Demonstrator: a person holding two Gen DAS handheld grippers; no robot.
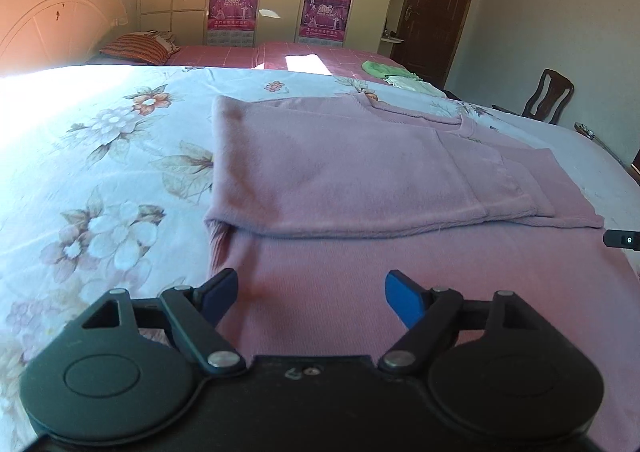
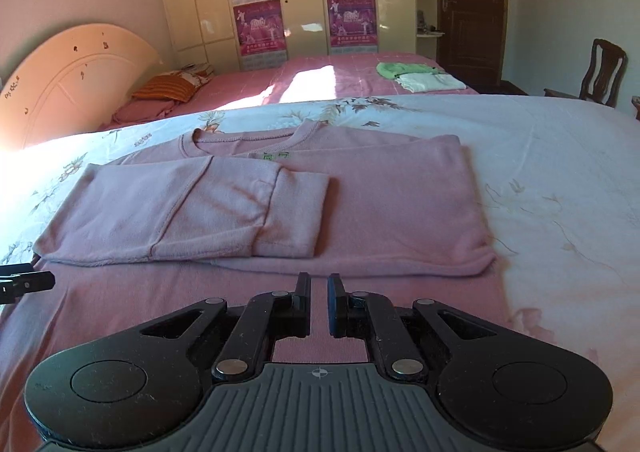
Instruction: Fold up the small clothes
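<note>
Green clothes (image 2: 404, 70) on far bed (image 2: 320, 80).

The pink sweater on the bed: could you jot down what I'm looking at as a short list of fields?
garment: pink sweater, lying flat, neckline at the far end
sleeves: both folded across the chest
surface: floral bedsheet
left gripper: open, over the hem, holding nothing
right gripper: shut, nothing between its fingers
behind: folded green clothes on the second bed
</note>
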